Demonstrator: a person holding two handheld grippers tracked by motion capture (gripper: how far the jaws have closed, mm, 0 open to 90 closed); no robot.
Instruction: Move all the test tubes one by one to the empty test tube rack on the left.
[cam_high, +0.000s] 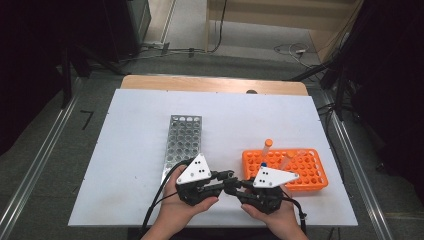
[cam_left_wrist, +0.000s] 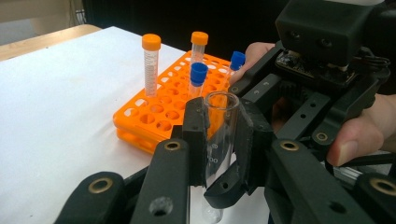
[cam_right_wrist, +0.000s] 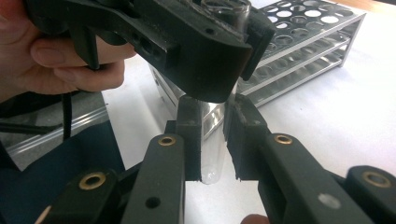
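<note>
Both grippers clamped on one open glass tube, held above the table's near edge.

Left gripper (cam_left_wrist: 219, 140) gripping the tube (cam_left_wrist: 219, 133) near its open top; right gripper (cam_right_wrist: 212, 140) pinching its rounded bottom. Just beyond: orange rack (cam_left_wrist: 154, 116) with capped tubes (cam_left_wrist: 151, 65); metal rack (cam_right_wrist: 303, 42) alongside on white table (cam_high: 140, 125).

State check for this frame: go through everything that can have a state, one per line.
clear tube: uncapped, upright, held by both grippers
left gripper: shut on the tube's upper part
right gripper: shut on the tube's lower part
orange rack: holds four capped tubes
metal rack: no tubes in it
</note>
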